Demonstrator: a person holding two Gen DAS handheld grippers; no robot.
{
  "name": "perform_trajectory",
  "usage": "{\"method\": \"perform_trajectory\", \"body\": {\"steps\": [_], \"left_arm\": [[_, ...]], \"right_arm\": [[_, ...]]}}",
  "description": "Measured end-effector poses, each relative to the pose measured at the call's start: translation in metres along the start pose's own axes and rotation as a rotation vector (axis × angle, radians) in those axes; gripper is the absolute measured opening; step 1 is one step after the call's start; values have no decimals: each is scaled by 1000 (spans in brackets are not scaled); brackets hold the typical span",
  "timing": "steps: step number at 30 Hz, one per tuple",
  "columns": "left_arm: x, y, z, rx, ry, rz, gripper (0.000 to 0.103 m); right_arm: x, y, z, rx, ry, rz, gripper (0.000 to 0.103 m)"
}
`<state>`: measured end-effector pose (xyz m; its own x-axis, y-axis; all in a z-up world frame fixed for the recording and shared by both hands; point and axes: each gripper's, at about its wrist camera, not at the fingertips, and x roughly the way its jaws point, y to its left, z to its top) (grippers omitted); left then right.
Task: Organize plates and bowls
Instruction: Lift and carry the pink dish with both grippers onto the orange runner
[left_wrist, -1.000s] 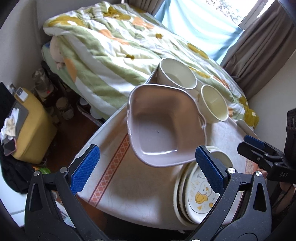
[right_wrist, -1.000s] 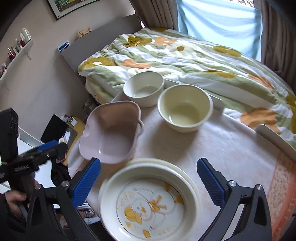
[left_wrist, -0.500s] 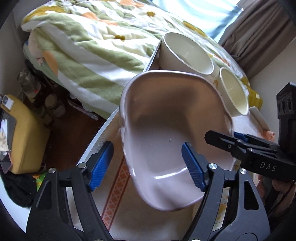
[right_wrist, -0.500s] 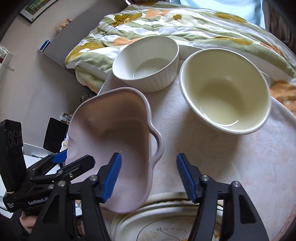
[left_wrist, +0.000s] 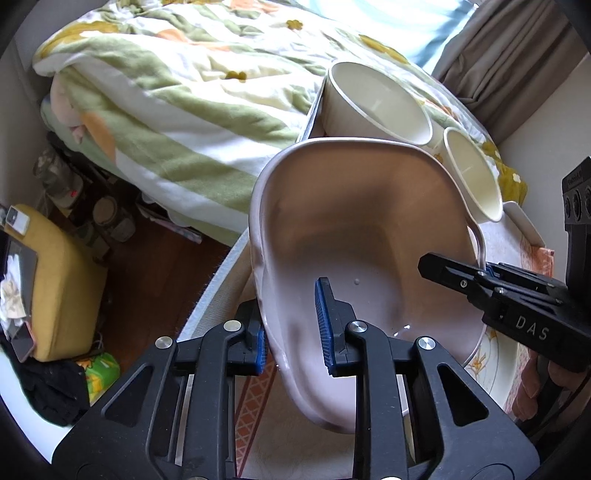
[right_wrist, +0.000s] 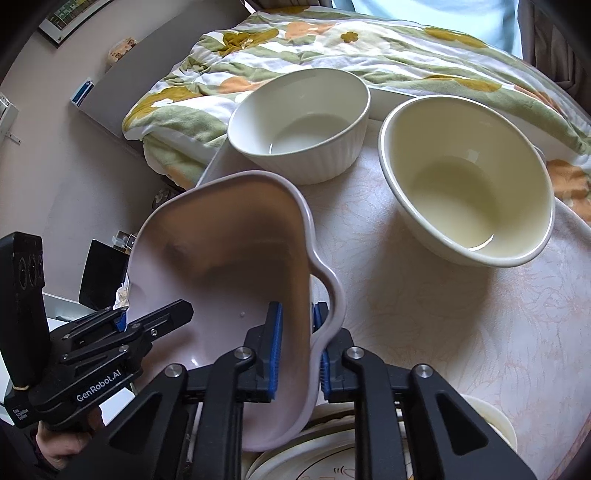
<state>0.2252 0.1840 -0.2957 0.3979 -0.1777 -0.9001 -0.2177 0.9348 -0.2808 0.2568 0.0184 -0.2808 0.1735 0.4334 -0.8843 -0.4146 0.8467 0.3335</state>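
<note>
Both grippers now clamp the tilted pink dish (left_wrist: 362, 229).

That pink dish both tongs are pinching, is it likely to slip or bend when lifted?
The pink dish looks rigid, so it probably won't bend. Its glossy wall may slip, though both tongs grip opposite rims, which should steady it.

Square dish (left_wrist: 354, 236) lies nearest on the table (right_wrist: 461, 332), its near end over the stacked plates (right_wrist: 317, 458), with the left gripper (left_wrist: 291, 328) astride its left wall and the right gripper (right_wrist: 297, 347) astride its right wall. Beyond the dish stand two bowls side by side: ribbed bowl (right_wrist: 303, 122) at left, round bowl (right_wrist: 465, 184) at right. Behind the table lies the bed (right_wrist: 369, 48); left of the table, on the floor, sits a cushion (left_wrist: 59, 280).
</note>
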Motion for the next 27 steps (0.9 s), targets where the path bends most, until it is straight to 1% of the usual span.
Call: {"method": "perform_trajectory", "body": {"steps": [3,5,8,10,14,18,20,23,27], "left_arm": [[-13,-4,4,14,-18,-15,20],[-22,-11,6,44,-29,-18,20],[-35,-29,7,96,-42,-30,20],[-41,-48,6,139,-49,-42,20],[-50,-98,1,237,-54,-80,20],[-52,-162,-18,330,-44,-134,20],[-48,-196,-33,373,-19,-160,20],[-40,-238,-56,414,26,-200,20],[-24,-290,-88,439,73,-247,20]], "right_arm": [[-12,2,-4,7,-28,-1,16],[-22,3,-8,18,-50,-2,16],[-41,-1,-17,47,-89,-9,16],[-56,-9,-25,73,-119,-14,16],[-94,-35,-49,144,-178,-40,16],[-134,-72,-84,220,-237,-78,16],[-153,-94,-107,258,-258,-106,16],[-179,-123,-139,303,-277,-156,16],[-204,-164,-181,368,-285,-179,16]]}}
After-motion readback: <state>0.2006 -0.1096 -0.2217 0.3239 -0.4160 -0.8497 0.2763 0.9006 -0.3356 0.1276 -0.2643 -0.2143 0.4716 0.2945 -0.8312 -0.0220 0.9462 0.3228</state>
